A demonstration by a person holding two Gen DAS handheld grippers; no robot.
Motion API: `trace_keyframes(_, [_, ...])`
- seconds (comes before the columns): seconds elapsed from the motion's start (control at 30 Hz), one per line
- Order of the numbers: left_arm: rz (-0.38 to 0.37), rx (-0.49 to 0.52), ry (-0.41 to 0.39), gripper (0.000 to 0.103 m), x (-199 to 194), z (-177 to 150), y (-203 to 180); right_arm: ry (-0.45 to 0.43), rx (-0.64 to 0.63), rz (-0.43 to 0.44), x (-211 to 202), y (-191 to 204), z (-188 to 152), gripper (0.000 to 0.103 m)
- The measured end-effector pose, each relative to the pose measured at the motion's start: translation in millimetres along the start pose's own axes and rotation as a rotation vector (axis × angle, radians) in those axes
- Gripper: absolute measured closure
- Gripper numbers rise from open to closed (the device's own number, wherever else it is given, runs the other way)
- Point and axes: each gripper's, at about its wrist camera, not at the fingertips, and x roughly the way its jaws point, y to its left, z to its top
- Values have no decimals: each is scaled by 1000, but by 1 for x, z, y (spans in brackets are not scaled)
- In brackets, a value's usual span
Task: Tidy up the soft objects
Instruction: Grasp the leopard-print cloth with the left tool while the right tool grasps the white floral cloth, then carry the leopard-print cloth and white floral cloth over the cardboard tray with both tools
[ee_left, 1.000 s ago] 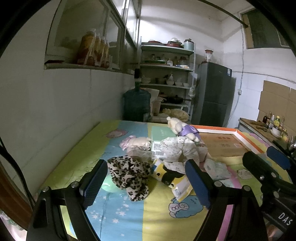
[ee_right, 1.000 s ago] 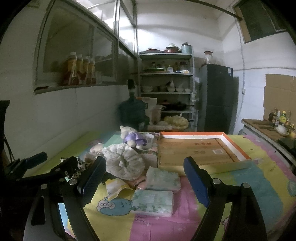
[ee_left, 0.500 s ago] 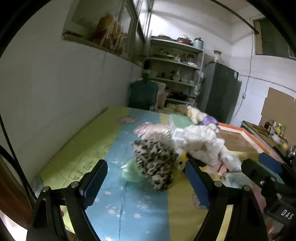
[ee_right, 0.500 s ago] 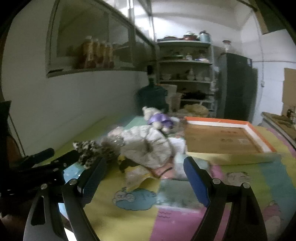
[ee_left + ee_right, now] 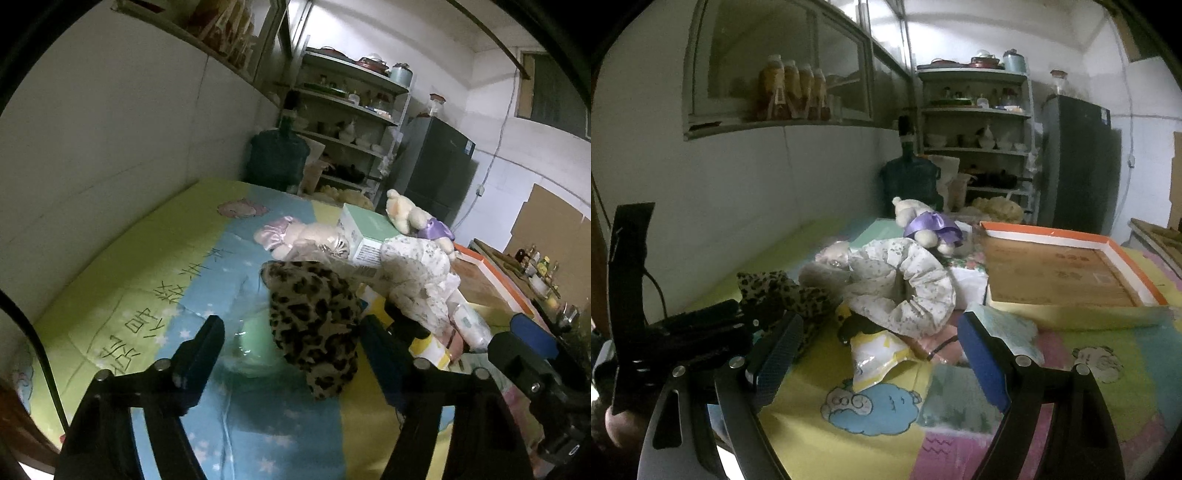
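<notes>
A pile of soft things lies on the colourful table cover. A leopard-print scrunchie [image 5: 314, 325] lies nearest my left gripper [image 5: 291, 354], which is open around its near end without touching. A white floral scrunchie [image 5: 421, 280] lies to its right, also in the right wrist view [image 5: 908, 284]. A plush bear with a purple bow [image 5: 923, 225] rests behind on a green box [image 5: 369, 236]. A pink-capped doll [image 5: 295, 236] lies to the left. My right gripper [image 5: 875, 358] is open and empty above a yellow packet [image 5: 875, 354].
An orange-rimmed cardboard tray [image 5: 1056, 273] sits at the right. Tissue packs [image 5: 1008, 332] lie by my right fingers. A clear green pack [image 5: 255, 343] lies under the leopard scrunchie. A wall runs along the left; a water jug [image 5: 277, 158], shelves and a fridge stand behind.
Both grippers have moved forward and left toward the pile. The leopard scrunchie now sits between my left fingers, and the pile looks larger in both views.
</notes>
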Motion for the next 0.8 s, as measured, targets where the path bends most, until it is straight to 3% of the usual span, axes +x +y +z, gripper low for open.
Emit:
trace_keyframes(0.2, [-4,13,-13,62,6,8,1,23,34,46,17,-8,7,16])
trace_keyframes(0.27, [-7,17,-20,85,6,11,2,35,43,58,23,-10,10,17])
trace_keyframes(0.33, [-18,17,-23,88,7,14,4,48,44,66,29,-11,12,18])
trace_keyframes(0.57, [-34,38,-66,94,-4,21,5,110,33,116,54,-10,18,49])
trace_keyframes(0.8, [-60,51,-121,94,-19,34,1,149,47,129,77,-10,27,51])
